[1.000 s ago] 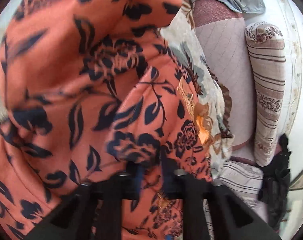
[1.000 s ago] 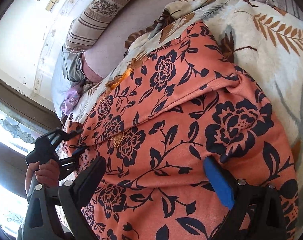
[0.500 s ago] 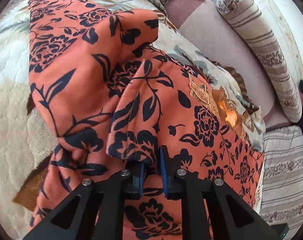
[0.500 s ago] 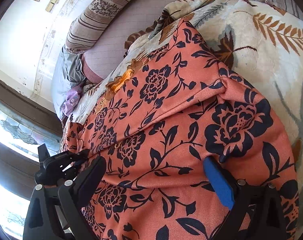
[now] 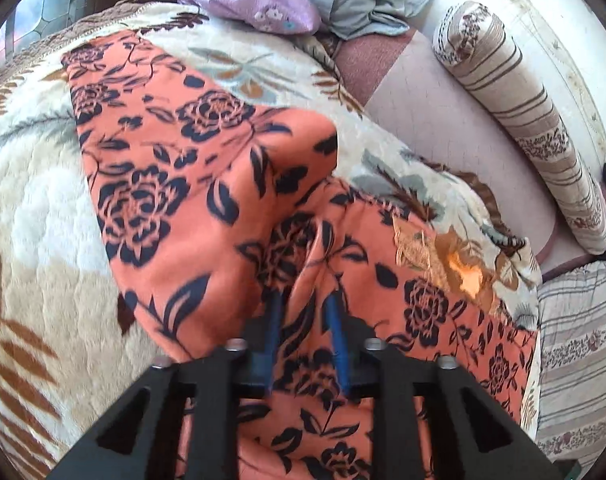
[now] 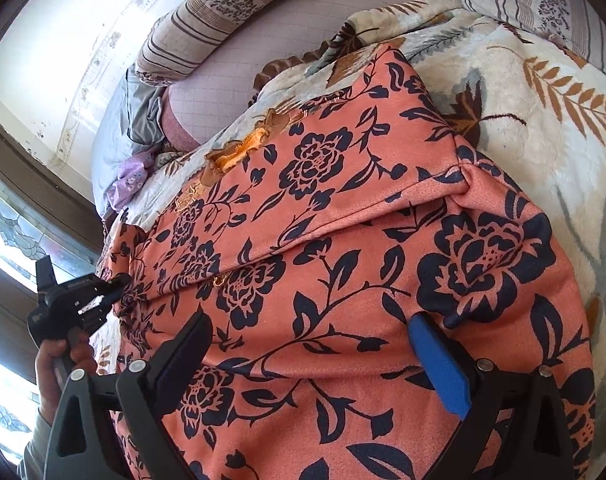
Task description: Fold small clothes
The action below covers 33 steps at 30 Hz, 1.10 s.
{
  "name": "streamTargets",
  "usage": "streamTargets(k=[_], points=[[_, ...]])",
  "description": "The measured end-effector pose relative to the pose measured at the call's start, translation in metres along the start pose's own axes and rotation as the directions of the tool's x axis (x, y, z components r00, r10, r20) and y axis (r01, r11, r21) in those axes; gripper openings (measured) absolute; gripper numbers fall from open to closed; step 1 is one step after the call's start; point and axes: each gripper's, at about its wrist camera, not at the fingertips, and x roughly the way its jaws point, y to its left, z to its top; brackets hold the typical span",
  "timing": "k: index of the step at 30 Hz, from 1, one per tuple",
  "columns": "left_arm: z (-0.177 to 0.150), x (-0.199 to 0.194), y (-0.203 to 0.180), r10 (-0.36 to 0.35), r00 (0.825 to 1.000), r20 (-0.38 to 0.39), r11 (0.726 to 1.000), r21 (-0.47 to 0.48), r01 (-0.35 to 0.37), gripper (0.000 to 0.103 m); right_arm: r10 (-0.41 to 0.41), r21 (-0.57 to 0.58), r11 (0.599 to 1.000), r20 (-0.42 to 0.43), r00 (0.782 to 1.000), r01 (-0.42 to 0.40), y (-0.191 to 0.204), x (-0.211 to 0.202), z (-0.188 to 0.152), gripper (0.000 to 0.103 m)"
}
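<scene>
While opening, jaws around orange garment (image 5: 207, 184)

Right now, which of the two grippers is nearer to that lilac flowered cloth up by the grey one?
Left. The left gripper, its jaws opening, sits at the orange garment's end nearer the lilac cloth. The right gripper, open, is over the garment's opposite end.

My left hand-held gripper (image 5: 303, 312) was clamped on a fold of the orange floral garment (image 5: 207, 184) a second ago; now its jaws are opening, with the fold loose between the blue pads (image 5: 272, 320). I have lifted and rolled it, so the cloth that filled my left view has dropped flat, uncovering the leaf-patterned blanket (image 5: 35, 208) and the lilac cloth (image 5: 259, 8).
</scene>
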Motion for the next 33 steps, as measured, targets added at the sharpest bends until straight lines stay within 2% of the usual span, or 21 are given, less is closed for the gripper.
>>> streamTargets(k=[1,3,4,5,7,9,10,11,12,13,14,15,17,19,21,23,25,28,31,33], points=[[0.002,0.002,-0.002,0.003,1.0,0.007,1.0,-0.012,-0.003,0.056,0.004,0.003,1.0,0.0,1.0,-0.004,-0.001,0.0,0.0,0.1],[0.009,0.016,-0.009,0.011,1.0,-0.009,1.0,0.005,-0.01,0.053,0.012,0.011,1.0,-0.002,1.0,-0.012,-0.002,0.0,0.001,0.1],[0.011,0.026,-0.014,0.03,0.998,-0.049,0.999,0.042,-0.028,0.014,0.014,0.014,1.0,-0.003,1.0,-0.014,-0.002,0.0,0.001,0.1],[0.013,0.029,-0.01,0.076,0.994,-0.078,0.995,0.073,-0.07,0.005,0.015,0.016,1.0,-0.003,1.0,-0.015,-0.002,0.0,0.001,0.1],[0.012,0.022,-0.018,0.104,0.994,-0.017,0.988,0.116,-0.101,0.005,0.017,0.017,1.0,-0.005,1.0,-0.017,-0.002,0.0,0.002,0.1],[0.007,0.0,-0.032,0.089,0.991,0.098,0.978,0.182,-0.105,0.006,0.024,0.024,0.999,-0.007,1.0,-0.024,-0.003,-0.002,0.002,0.1],[0.003,-0.007,-0.038,0.1,0.983,0.152,0.968,0.215,-0.132,0.009,0.029,0.031,0.999,-0.008,1.0,-0.029,-0.004,-0.002,0.003,0.1],[-0.002,-0.009,-0.042,0.125,0.976,0.18,0.956,0.241,-0.167,0.017,0.034,0.04,0.999,-0.009,0.999,-0.033,-0.006,-0.002,0.003,0.1],[-0.006,-0.002,-0.043,0.16,0.975,0.155,0.944,0.264,-0.197,0.03,0.039,0.049,0.998,-0.01,0.999,-0.038,-0.007,-0.002,0.004,0.1],[-0.008,0.007,-0.042,0.189,0.977,0.094,0.938,0.278,-0.209,0.046,0.044,0.056,0.998,-0.01,0.999,-0.043,-0.008,-0.002,0.005,0.1],[-0.011,0.01,-0.039,0.209,0.976,0.055,0.936,0.276,-0.216,0.045,0.05,0.06,0.997,-0.01,0.999,-0.05,-0.009,-0.003,0.005,0.1],[-0.017,0.003,-0.038,0.198,0.978,0.071,0.94,0.27,-0.21,0.045,0.057,0.065,0.996,-0.007,0.998,-0.056,-0.009,-0.005,0.005,0.1],[-0.033,-0.026,-0.044,0.122,0.972,0.199,0.935,0.304,-0.18,0.048,0.08,0.095,0.992,0.001,0.997,-0.08,-0.012,-0.011,0.005,0.099],[-0.048,-0.041,-0.054,0.06,0.965,0.256,0.918,0.364,-0.154,0.056,0.131,0.131,0.982,0.019,0.991,-0.133,-0.016,-0.022,0.008,0.099],[-0.058,-0.032,-0.061,0.031,0.974,0.222,0.896,0.426,-0.126,0.058,0.167,0.145,0.974,0.073,0.983,-0.176,-0.018,-0.037,0.018,0.099],[-0.064,-0.008,-0.06,0.084,0.982,0.169,0.872,0.465,-0.154,0.058,0.195,0.161,0.964,0.127,0.973,-0.214,-0.02,-0.048,0.037,0.099],[-0.063,0.012,-0.052,0.135,0.989,0.067,0.882,0.446,-0.151,0.057,0.234,0.168,0.954,0.098,0.967,-0.248,-0.02,-0.042,0.062,0.099],[-0.059,0.008,-0.054,0.108,0.991,0.083,0.896,0.424,-0.133,0.058,0.276,0.199,0.94,0.032,0.961,-0.277,-0.025,-0.007,0.108,0.099],[-0.06,0.011,-0.054,0.117,0.99,0.074,0.893,0.428,-0.138,0.058,0.238,0.285,0.934,-0.039,0.971,-0.217,-0.051,0.039,0.148,0.099],[-0.06,0.012,-0.055,0.126,0.989,0.075,0.885,0.442,-0.147,0.06,0.207,0.308,0.932,-0.027,0.978,-0.189,-0.068,0.056,0.175,0.099]])
